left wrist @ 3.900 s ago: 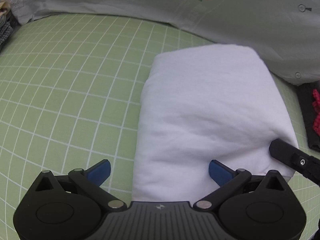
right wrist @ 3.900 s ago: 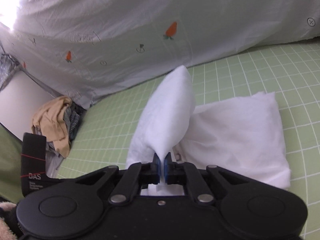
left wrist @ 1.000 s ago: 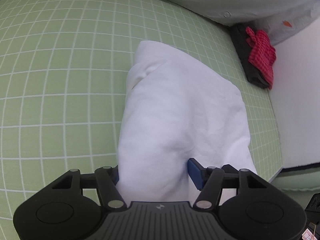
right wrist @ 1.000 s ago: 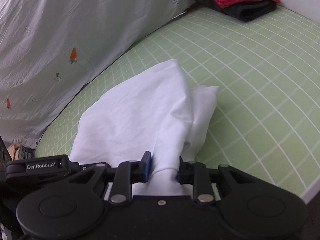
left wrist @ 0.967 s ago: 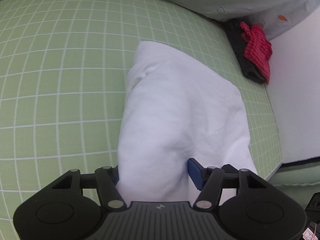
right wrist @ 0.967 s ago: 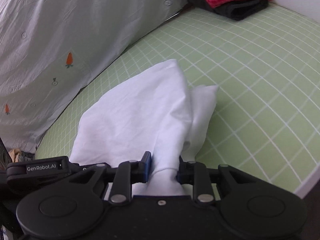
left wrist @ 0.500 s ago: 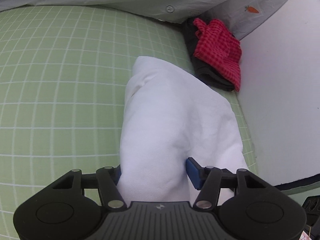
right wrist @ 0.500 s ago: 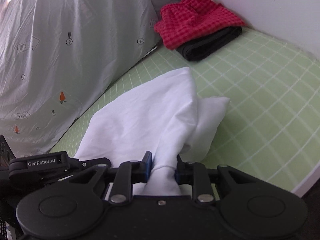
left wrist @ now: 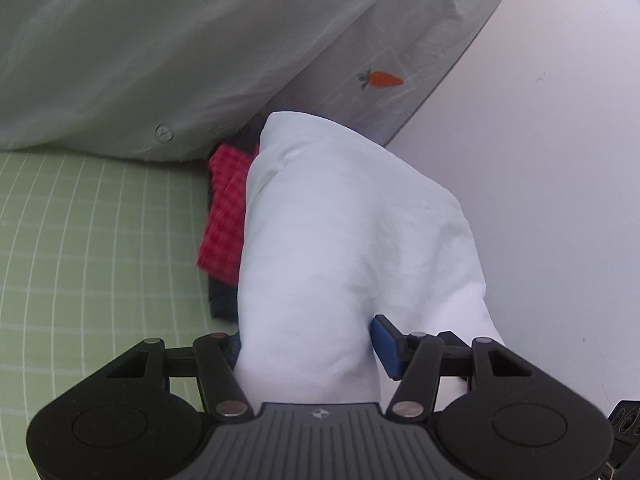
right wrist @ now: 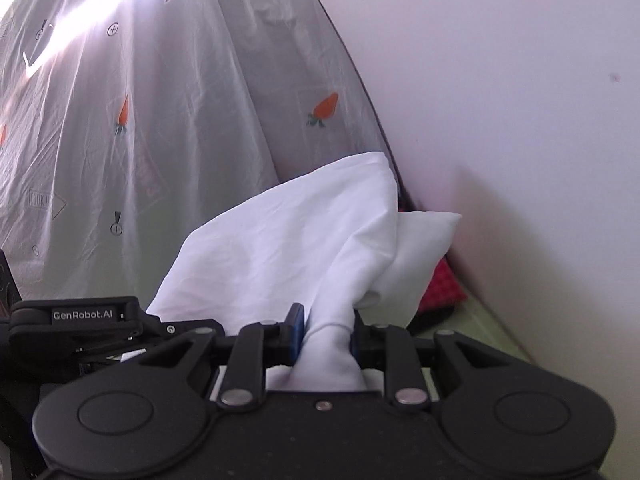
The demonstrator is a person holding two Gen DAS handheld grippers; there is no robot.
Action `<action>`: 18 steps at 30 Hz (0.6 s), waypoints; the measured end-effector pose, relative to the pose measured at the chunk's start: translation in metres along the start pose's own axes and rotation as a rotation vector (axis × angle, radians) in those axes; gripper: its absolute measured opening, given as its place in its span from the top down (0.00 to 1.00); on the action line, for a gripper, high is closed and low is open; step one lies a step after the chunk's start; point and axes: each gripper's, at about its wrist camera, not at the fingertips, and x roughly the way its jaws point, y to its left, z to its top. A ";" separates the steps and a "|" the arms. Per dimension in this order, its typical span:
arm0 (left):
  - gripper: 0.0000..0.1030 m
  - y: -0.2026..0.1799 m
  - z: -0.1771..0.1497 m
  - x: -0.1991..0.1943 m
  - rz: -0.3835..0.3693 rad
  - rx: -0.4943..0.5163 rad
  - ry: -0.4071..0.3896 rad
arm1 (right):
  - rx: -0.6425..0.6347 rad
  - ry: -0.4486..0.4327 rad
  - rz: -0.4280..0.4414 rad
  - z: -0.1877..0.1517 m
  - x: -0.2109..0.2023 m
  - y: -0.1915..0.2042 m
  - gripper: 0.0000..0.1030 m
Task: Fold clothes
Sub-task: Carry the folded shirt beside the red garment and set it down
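1. The left tool (left wrist: pixel 306 344) grips one end of the folded white garment (left wrist: pixel 352 240); its two blue pads are pressed into the thick bundle from either side, held fairly wide by the bulk of cloth between them.
2. To the left in that view lies the green checked mat (left wrist: pixel 92 256), with the pale carrot-print sheet (left wrist: pixel 168 52) rising behind it.
3. Past the mat's far corner sits a red checked cloth (left wrist: pixel 224 216) lying on top of a dark folded garment (left wrist: pixel 222 304); the white garment hangs in front of them and hides their right part.
4. The white wall (left wrist: pixel 540 160) fills the right side.
5. The right tool (right wrist: pixel 326 330) pinches a narrow twisted neck of the same white garment (right wrist: pixel 288 240), pads drawn close on it.
6. From the right wrist view the left tool's black body, marked GenRobot.AI, shows at the left edge, with the cloth stretched between the two tools.
7. The garment is plain white, lightly creased, lifted off the mat, folded into several layers, with a rounded corner sticking out towards the wall above the red cloth (right wrist: pixel 442 288).
8. No containers are in view.
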 end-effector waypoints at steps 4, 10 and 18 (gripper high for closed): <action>0.42 0.000 0.048 0.042 0.008 -0.012 -0.055 | -0.061 -0.051 0.008 0.045 0.059 -0.011 0.78; 0.25 0.041 0.082 0.142 0.335 0.142 -0.004 | -0.192 -0.010 -0.169 0.049 0.194 -0.025 0.50; 0.16 0.087 0.054 0.132 0.305 0.017 -0.009 | -0.270 0.085 -0.181 0.015 0.232 -0.022 0.42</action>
